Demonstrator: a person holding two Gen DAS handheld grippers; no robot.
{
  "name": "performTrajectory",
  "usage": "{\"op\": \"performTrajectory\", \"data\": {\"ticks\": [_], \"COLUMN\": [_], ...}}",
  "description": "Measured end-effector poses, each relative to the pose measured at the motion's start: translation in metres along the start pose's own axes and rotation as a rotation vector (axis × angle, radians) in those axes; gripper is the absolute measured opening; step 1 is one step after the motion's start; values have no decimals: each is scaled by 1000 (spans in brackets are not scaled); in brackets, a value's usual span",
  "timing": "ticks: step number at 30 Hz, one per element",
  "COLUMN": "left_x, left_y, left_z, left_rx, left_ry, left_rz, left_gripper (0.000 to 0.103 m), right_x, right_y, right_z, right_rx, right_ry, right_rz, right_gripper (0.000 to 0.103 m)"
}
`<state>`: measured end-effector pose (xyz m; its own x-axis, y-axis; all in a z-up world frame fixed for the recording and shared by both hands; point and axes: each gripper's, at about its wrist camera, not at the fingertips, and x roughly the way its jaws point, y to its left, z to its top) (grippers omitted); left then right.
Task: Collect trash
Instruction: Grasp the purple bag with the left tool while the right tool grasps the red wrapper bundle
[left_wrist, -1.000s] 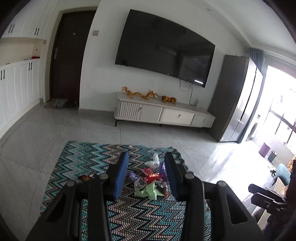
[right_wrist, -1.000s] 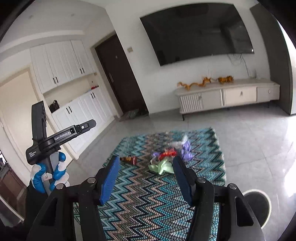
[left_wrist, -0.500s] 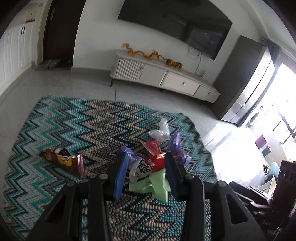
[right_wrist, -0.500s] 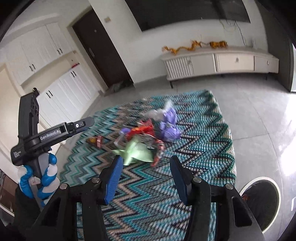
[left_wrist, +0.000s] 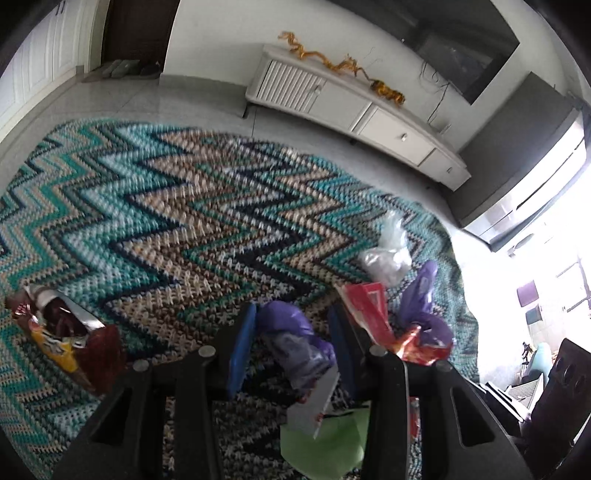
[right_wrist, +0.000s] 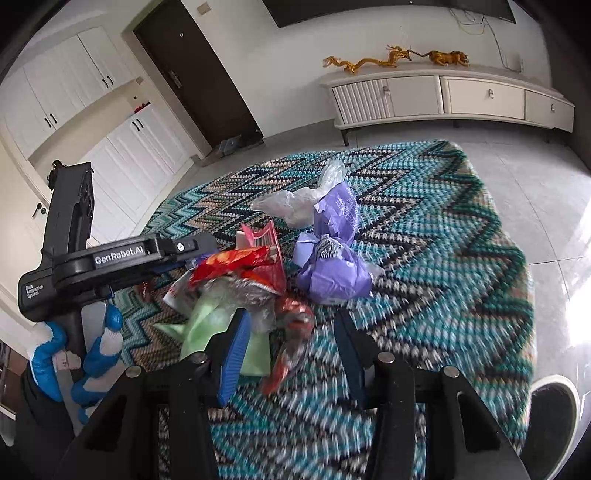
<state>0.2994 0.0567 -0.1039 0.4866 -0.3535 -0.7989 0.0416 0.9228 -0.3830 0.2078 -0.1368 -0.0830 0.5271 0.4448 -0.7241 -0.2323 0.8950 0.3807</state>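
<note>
A pile of trash lies on a zigzag rug (left_wrist: 166, 206). My left gripper (left_wrist: 291, 343) is open, low over the pile, with a crumpled purple bag (left_wrist: 295, 339) between its fingers. Beside it lie a red wrapper (left_wrist: 369, 314), another purple bag (left_wrist: 424, 314), a clear plastic bag (left_wrist: 384, 254) and green paper (left_wrist: 325, 443). A brown and yellow snack wrapper (left_wrist: 66, 339) lies apart at the left. My right gripper (right_wrist: 291, 350) is open over a red wrapper strip (right_wrist: 291, 343), near the green paper (right_wrist: 210, 325) and purple bags (right_wrist: 332, 273).
The left gripper's body (right_wrist: 110, 258), held in a blue-gloved hand, shows in the right wrist view. A white TV cabinet (right_wrist: 461, 96) stands against the far wall. A round dark bin (right_wrist: 550, 417) sits on the tiles at the lower right. White cupboards (right_wrist: 122, 147) line the left wall.
Both grippers have dropped down and forward to the trash pile. The left one now straddles the purple bag and the right one is over the red wrapper strip. Both stay open.
</note>
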Motion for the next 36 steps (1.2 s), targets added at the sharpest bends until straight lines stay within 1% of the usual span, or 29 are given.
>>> {"op": "performTrajectory", "data": {"ticks": [1,3,4,5,6,7,9,13,15,21,25,29,32,33,34,35,36], "left_x": [2,4,5,6,7,6,3,-10,-22,-64,-91,-110,-114,-113,-112,-111,-109], "left_y": [0,-1,-1,-1,0,1,4,7,9,3,2,6,7,7,8,11,13], "left_z": [0,-3,-3,-3,-4,-4,-5,-8,-10,-15,-19,-23,-19,-17,-16,-15,-14], "left_rx": [3,5,4,2,-3,-9,-24,-35,-36,-26,-13,-4,26,36,40,38,34], "left_ry": [7,15,19,25,30,29,15,-25,-51,-135,-184,-224,-251,-259,-263,-266,-269], "left_rz": [-1,-5,-7,-17,-27,-31,-51,-64,-67,-49,-39,-16,29,49,58,60,57], "left_gripper": [38,38,37,31,29,27,20,17,17,17,17,17,17,17,17,17,17], "right_x": [4,10,12,15,16,16,12,-5,-15,-50,-60,-52,-36,-30,-24,-18,-13], "right_y": [-1,-1,-1,-1,-1,-1,-4,-6,-5,4,10,12,10,9,7,6,5], "right_z": [2,3,2,0,-2,-3,-7,-15,-18,-31,-34,-30,-27,-27,-26,-24,-23], "right_rx": [1,-1,-2,-2,-2,0,15,36,47,56,50,41,37,37,38,39,40], "right_ry": [5,15,24,32,37,38,30,2,-15,-65,-65,-49,-27,-18,-9,-4,-2], "right_rz": [3,15,24,31,33,31,38,40,44,67,49,38,24,22,21,19,18], "right_gripper": [40,34,33,28,22,19,15,11,5,5,6,8,8,11,16,30,36]}}
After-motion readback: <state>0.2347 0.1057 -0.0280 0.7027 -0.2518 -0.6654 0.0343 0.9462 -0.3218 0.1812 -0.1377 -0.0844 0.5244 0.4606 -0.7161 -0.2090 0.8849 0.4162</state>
